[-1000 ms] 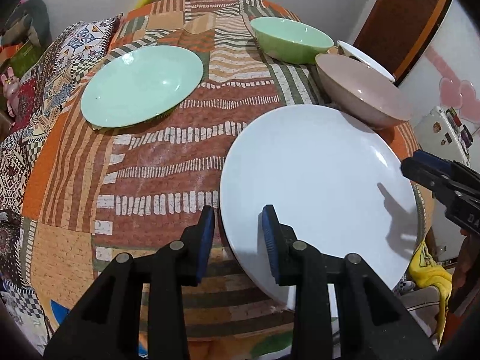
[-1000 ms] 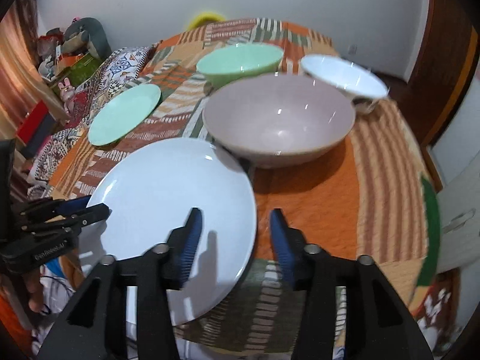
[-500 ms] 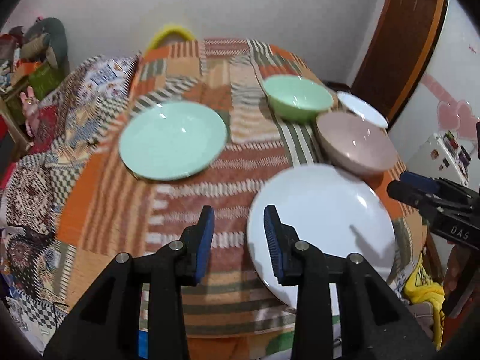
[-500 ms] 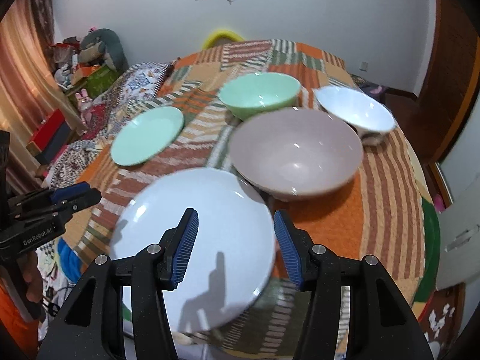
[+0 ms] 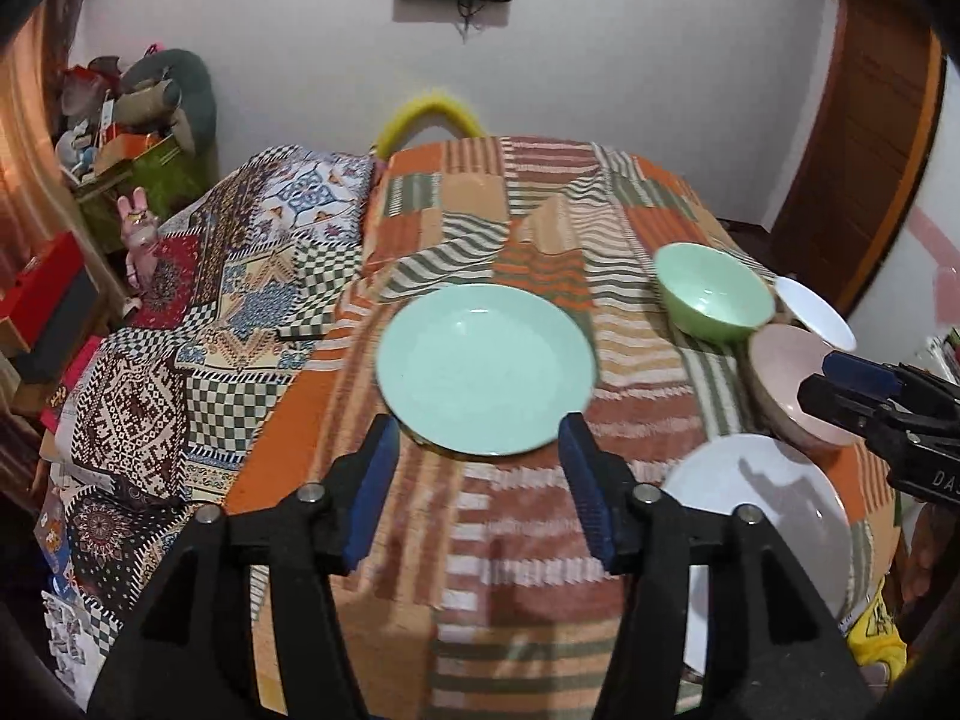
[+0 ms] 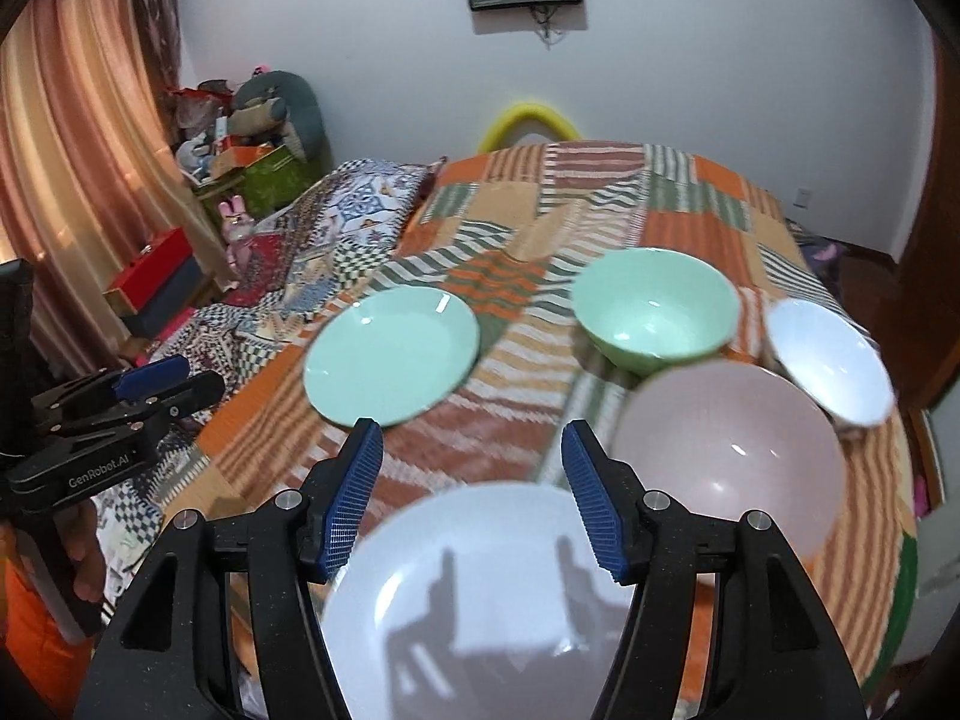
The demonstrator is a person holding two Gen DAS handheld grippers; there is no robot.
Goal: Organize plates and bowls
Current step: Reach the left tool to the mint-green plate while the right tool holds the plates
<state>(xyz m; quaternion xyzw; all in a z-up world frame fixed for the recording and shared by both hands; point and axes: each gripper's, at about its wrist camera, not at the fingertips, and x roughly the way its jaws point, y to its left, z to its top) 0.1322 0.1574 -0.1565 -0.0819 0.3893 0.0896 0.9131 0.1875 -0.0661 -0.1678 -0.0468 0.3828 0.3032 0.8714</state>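
A green plate (image 5: 485,369) (image 6: 390,355) lies mid-table on the patchwork cloth. A white plate (image 5: 756,516) (image 6: 480,594) lies at the near edge. A green bowl (image 5: 713,291) (image 6: 654,307), a pink bowl (image 5: 792,387) (image 6: 729,450) and a white bowl (image 5: 813,312) (image 6: 831,369) stand close together at the right. My left gripper (image 5: 480,489) is open and empty, held above the table short of the green plate. My right gripper (image 6: 474,495) is open and empty, above the white plate's far rim.
The round table (image 5: 540,192) is covered by a striped orange cloth. A patterned bed cover (image 5: 180,324) lies to the left. Boxes and toys (image 6: 240,138) are stacked by the curtain. A yellow chair back (image 6: 531,117) stands behind the table.
Both grippers have lifted up and back from the white plate and opened wider. The left one now faces the green plate.
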